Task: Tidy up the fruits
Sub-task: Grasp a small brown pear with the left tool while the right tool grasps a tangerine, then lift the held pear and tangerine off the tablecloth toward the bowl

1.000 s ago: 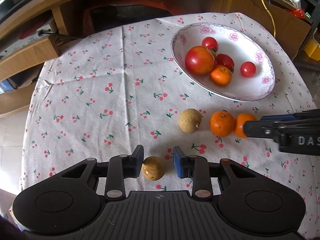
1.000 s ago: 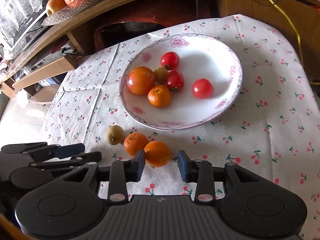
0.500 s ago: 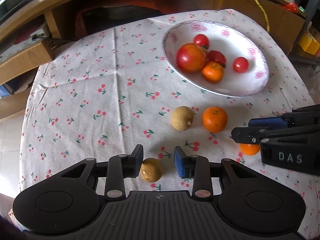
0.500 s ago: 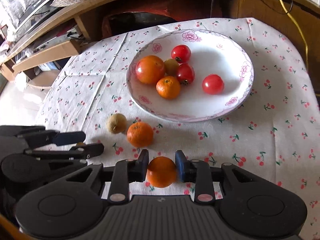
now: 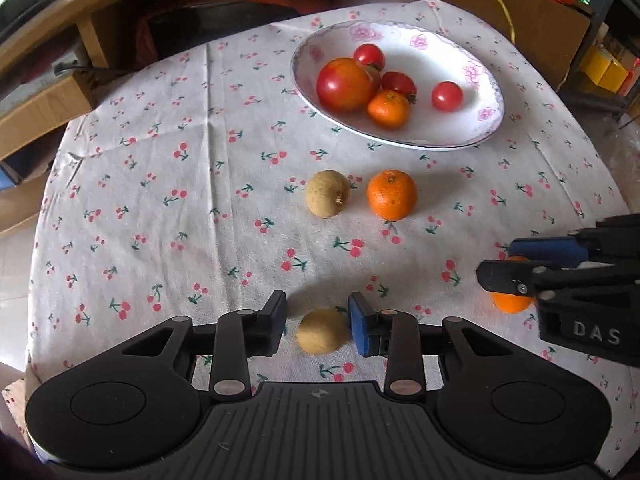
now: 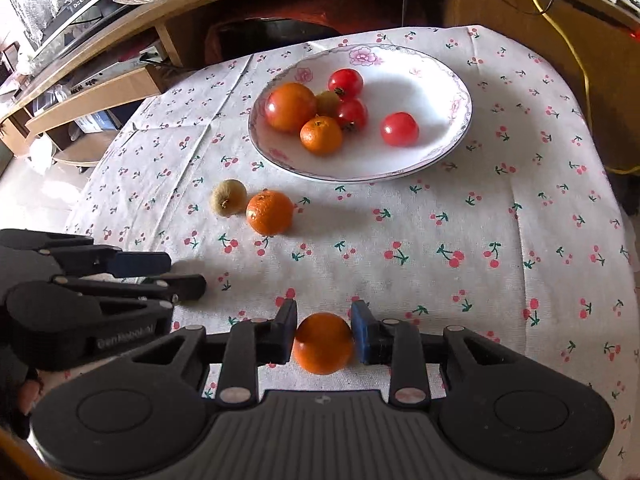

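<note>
Right gripper (image 6: 324, 334) clamped on a tangerine (image 6: 323, 343), well short of the bowl (image 6: 440, 80). Left gripper (image 5: 318, 322) open, bracketing a tan fruit (image 5: 322, 330) without pinching it. Risked round fruit rolling free from a loose hold.

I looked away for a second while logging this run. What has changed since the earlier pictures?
The right gripper closed on one orange that lay beside the other orange and drew it back toward the near edge of the table, away from the bowl. The left gripper stays open around the small brown fruit. The second brown fruit and the bowl's contents kept their places.
</note>
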Motion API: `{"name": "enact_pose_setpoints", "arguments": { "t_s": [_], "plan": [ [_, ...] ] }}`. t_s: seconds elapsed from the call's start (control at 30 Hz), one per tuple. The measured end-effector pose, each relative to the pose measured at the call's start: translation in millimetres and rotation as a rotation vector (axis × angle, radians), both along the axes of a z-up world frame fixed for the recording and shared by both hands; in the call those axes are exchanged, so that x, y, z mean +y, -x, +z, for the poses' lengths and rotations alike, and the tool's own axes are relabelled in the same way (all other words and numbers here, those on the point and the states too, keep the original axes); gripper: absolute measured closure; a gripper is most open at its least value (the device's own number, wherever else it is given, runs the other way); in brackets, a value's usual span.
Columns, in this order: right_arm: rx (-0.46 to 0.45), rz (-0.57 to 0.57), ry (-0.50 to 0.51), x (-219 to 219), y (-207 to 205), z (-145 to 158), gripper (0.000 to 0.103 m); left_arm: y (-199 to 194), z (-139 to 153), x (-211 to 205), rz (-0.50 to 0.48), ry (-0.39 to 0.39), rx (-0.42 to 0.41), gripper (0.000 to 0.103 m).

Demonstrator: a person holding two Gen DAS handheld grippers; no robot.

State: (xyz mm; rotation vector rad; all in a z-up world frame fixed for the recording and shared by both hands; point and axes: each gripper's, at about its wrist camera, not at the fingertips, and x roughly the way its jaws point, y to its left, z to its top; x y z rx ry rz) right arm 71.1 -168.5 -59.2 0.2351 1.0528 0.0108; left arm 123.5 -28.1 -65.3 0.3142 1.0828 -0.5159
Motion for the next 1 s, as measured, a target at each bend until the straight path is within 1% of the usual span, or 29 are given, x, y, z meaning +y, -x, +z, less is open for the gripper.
{"name": "enact_pose_setpoints", "arguments": {
  "t_s": [0.13, 0.2, 0.3, 0.43, 0.57, 0.63, 0.7, 0.8, 0.87, 0.93, 1.0],
  "plan": [
    [-0.016, -0.022, 0.008, -4, 6, 3, 0.072, 7, -1, -3, -0.012, -0.012, -0.009, 0.059],
    [-0.026, -0.035, -0.007, -8, 12, 5, 0.071, 8, -1, -3, -0.013, -0.011, -0.007, 0.058],
    [-0.009, -0.047, -0.022, -12, 16, 3, 0.069, 10, 0, -1, -0.004, -0.008, -0.002, 0.058],
    [-0.008, -0.046, -0.027, -11, 21, 4, 0.066, 14, 1, -3, -0.008, -0.011, -0.006, 0.054],
    [0.008, -0.038, -0.006, -7, 22, 0, 0.066, 12, 1, -3, -0.003, -0.007, 0.0, 0.053],
    [0.024, -0.038, -0.001, -5, 21, -3, 0.066, 13, 1, -3, -0.007, -0.009, 0.003, 0.049],
    [0.009, -0.049, 0.018, -4, 21, -2, 0.066, 13, 0, -3, -0.01, -0.008, 0.002, 0.048],
    [0.003, -0.049, 0.028, -4, 22, -1, 0.067, 14, 1, -3, -0.011, -0.006, 0.002, 0.051],
    [0.003, -0.042, 0.033, -3, 22, -1, 0.068, 15, 1, -4, -0.009, -0.013, -0.007, 0.055],
    [-0.002, -0.032, 0.041, -1, 24, -1, 0.068, 16, 3, -4, -0.005, -0.02, -0.014, 0.061],
    [-0.007, -0.026, 0.034, 0, 25, 0, 0.068, 17, 4, -3, 0.0, -0.019, -0.015, 0.064]
  ]
}}
